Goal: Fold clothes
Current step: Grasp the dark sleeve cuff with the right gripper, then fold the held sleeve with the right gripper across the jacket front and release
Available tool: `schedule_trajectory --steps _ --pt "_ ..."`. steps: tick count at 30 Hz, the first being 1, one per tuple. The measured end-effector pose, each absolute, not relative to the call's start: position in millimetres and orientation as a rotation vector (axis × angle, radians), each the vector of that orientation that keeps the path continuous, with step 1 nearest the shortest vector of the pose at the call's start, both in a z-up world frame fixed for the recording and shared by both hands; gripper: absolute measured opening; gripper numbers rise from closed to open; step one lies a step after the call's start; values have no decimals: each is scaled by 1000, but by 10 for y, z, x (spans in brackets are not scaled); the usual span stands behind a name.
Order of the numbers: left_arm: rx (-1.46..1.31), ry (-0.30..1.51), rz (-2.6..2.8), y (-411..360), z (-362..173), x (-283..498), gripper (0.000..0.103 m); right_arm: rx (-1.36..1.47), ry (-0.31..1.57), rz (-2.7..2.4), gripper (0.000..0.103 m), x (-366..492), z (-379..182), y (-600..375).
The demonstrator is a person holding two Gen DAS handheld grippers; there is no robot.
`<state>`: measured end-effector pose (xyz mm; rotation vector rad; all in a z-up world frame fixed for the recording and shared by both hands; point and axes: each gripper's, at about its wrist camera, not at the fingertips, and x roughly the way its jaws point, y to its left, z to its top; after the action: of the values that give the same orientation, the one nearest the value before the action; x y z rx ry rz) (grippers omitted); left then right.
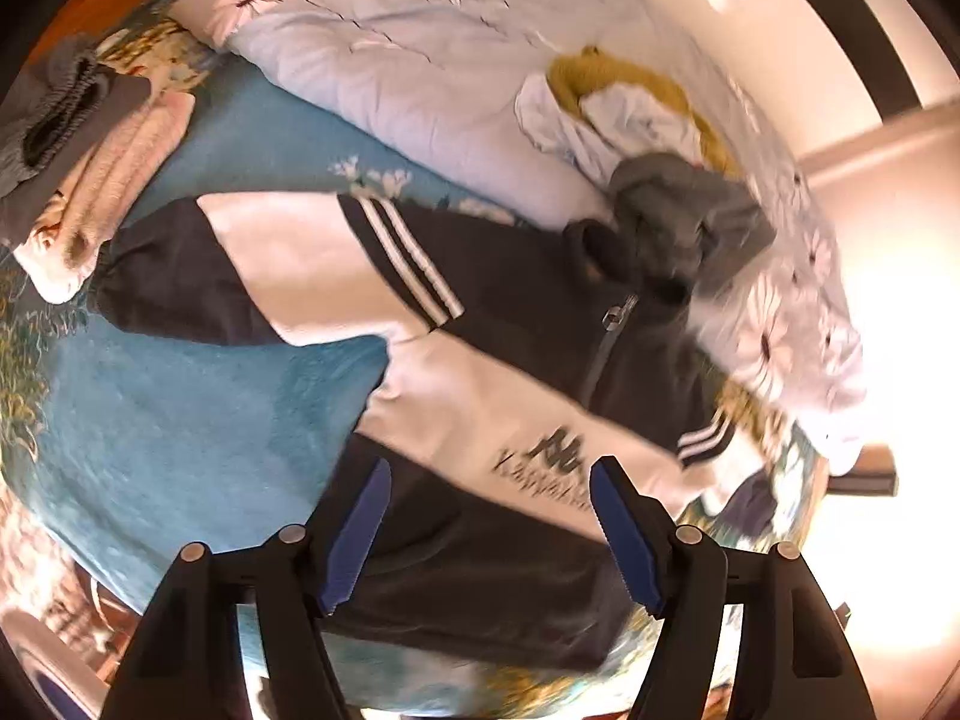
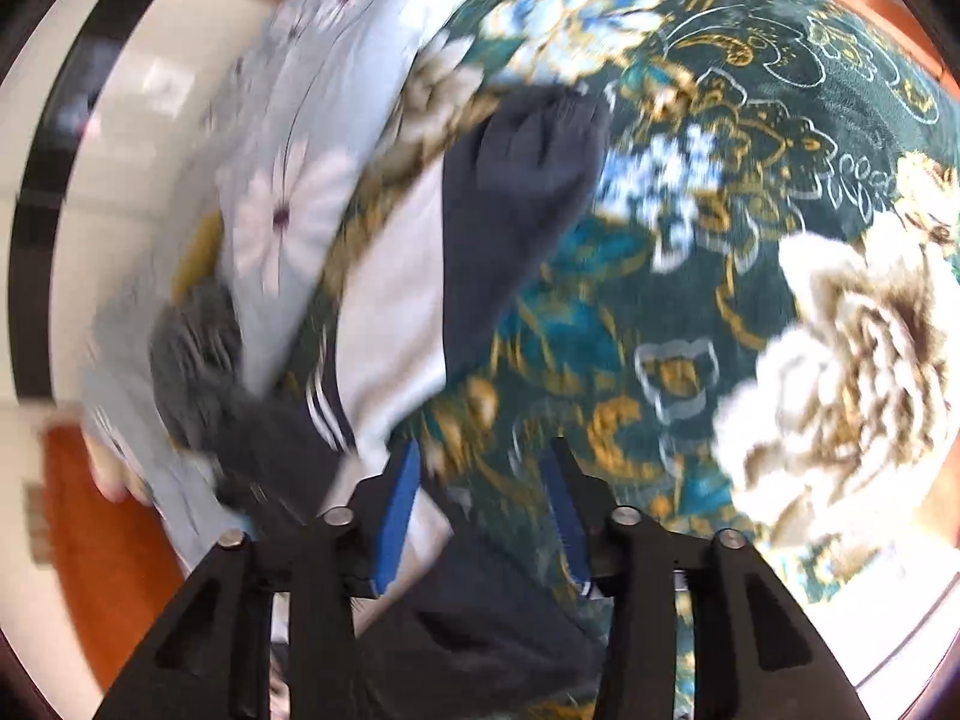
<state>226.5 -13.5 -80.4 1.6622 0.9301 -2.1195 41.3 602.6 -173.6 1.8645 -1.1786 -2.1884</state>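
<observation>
Beyond the fingers: teal bed cover (image 1: 198, 420) with gold and white flower print, spread flat. Farther out: pale blue floral quilt (image 1: 408, 42), bunched. At the frame edge: white wall (image 1: 780, 30) with dark stripe; orange-brown floor (image 2: 90, 510).

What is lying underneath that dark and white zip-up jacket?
The jacket lies spread on a teal floral blanket. What the blanket covers cannot be seen.

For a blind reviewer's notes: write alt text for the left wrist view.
A navy and white zip-up jacket lies spread on a teal floral blanket, with the open left gripper above its hem, holding nothing. Beyond it sit a pale floral quilt, a heap of unfolded clothes and folded items at left.
</observation>
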Motion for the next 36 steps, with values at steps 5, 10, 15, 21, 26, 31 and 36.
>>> schedule_trajectory --steps 5,10,15,21,26,31,36 --pt "1704 990 -2005 123 -773 2240 76 1851 -1447 -2137 48 54 -2124 6487" --pt "1742 935 -1910 145 -724 2100 76 1838 -1672 -2088 48 -237 -2488 6826" --pt "1726 933 -1838 226 -750 1859 76 1825 -1739 -2082 48 -596 -2708 6943" --pt "1798 879 -1844 523 -841 1586 76 1964 -1504 -2106 50 -990 -2893 6855" --pt "1911 790 -1881 741 -919 1424 76 1974 -1395 -2133 49 -1125 -2910 6762" --pt "1994 676 -1941 925 -904 1332 76 2041 -1369 -2265 20 -1145 -2832 6914" --pt "2018 661 -1962 890 -883 1403 76 2017 -1472 -2287 16 -1110 -2757 6980"
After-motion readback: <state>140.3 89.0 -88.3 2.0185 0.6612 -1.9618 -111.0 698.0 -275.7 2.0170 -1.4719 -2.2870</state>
